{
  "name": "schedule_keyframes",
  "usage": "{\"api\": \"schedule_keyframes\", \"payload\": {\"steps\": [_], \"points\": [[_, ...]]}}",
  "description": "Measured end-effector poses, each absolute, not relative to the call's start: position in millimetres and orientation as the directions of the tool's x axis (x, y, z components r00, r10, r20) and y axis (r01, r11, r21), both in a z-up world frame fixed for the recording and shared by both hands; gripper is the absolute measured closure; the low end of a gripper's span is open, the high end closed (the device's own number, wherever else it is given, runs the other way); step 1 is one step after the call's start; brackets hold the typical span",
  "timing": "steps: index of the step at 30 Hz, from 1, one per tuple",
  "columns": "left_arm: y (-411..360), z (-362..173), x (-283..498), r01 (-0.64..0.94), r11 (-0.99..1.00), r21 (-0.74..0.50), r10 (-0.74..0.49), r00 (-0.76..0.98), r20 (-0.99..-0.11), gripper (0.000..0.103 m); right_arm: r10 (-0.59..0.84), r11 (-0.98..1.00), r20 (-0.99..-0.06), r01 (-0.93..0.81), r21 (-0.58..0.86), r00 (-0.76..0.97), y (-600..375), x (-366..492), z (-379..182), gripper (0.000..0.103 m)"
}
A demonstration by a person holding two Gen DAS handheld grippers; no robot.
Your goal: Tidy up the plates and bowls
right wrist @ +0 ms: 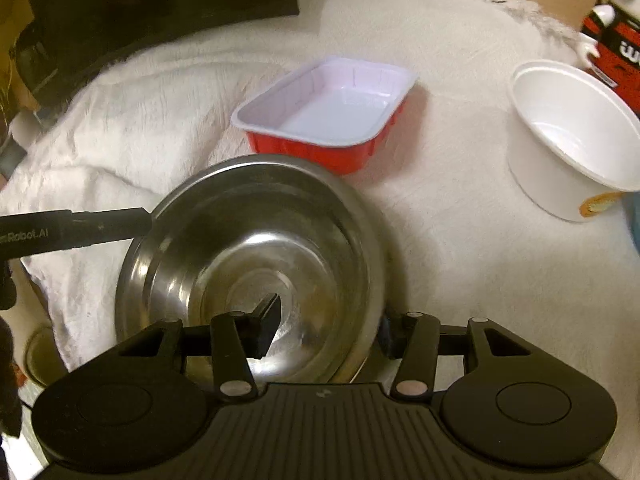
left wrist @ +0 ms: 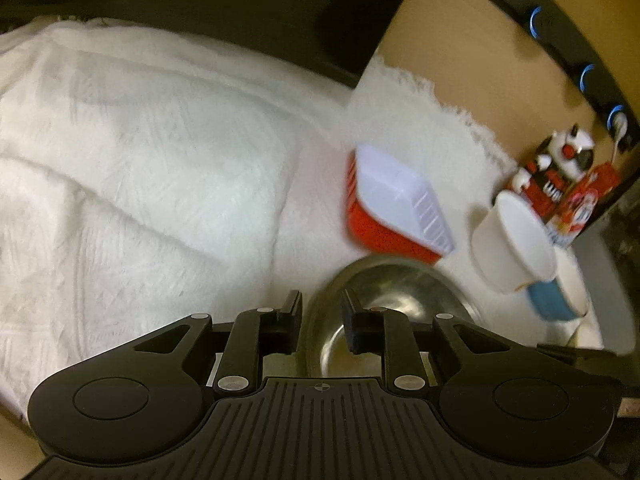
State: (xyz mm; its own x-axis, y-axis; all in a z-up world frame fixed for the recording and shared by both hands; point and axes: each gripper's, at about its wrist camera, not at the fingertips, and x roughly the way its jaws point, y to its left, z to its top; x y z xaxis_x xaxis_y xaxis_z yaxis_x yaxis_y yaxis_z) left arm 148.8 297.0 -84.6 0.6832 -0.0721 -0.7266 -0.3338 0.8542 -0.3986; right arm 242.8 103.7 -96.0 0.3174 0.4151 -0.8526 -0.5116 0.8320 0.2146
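Steel bowl (right wrist: 256,264) on white cloth (right wrist: 440,240), right gripper (right wrist: 328,320) jaws straddling its 5 o'clock rim, left gripper (left wrist: 320,312) jaws straddling its rim, red tray (right wrist: 328,120) at 12, white cup (right wrist: 568,140) at 2, blue bowl (left wrist: 554,296) only in left view, open cloth at 9.

A home: white fringed throw (right wrist: 460,240), toy figure (left wrist: 560,156).

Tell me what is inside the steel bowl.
The steel bowl holds no food or dishes: bare shiny metal, plus one finger of the right hand-held gripper reaching inside over its rim. The near part of the bowl's floor is hidden behind that gripper.
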Motion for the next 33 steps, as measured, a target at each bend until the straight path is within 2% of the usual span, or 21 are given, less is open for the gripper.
{"api": "schedule_keyframes", "payload": {"steps": [4, 8, 12, 20, 24, 27, 33], "points": [[304, -75, 174, -0.283, 0.819, -0.500, -0.180, 0.699, -0.692, 0.079, 0.449, 0.833, -0.814, -0.503, 0.232, 0.368, 93, 250, -71, 0.047], [309, -76, 208, -0.279, 0.740, -0.613, -0.283, 0.696, -0.659, 0.079, 0.464, 0.842, -0.807, -0.465, 0.274, 0.365, 96, 280, -60, 0.047], [320, -74, 230, -0.363, 0.732, -0.577, -0.181, 0.712, -0.678, 0.079, 0.480, 0.862, -0.803, -0.362, 0.356, 0.353, 102, 327, -61, 0.047], [330, -97, 295, -0.382, 0.779, -0.497, -0.157, 0.648, -0.745, 0.079, 0.380, 0.912, -0.860, -0.297, 0.285, 0.342, 134, 393, -99, 0.049], [330, -116, 314, -0.371, 0.784, -0.498, -0.186, 0.624, -0.759, 0.079, 0.372, 0.911, -0.873, -0.303, 0.279, 0.314, 148, 411, -118, 0.057], [331, -126, 326, -0.367, 0.776, -0.513, -0.222, 0.602, -0.767, 0.077, 0.401, 0.896, -0.873, -0.315, 0.312, 0.278, 153, 419, -126, 0.067], [340, -101, 319, -0.303, 0.818, -0.489, -0.154, 0.705, -0.693, 0.077, 0.462, 0.861, -0.816, -0.395, 0.320, 0.347, 163, 418, -111, 0.068]]}}
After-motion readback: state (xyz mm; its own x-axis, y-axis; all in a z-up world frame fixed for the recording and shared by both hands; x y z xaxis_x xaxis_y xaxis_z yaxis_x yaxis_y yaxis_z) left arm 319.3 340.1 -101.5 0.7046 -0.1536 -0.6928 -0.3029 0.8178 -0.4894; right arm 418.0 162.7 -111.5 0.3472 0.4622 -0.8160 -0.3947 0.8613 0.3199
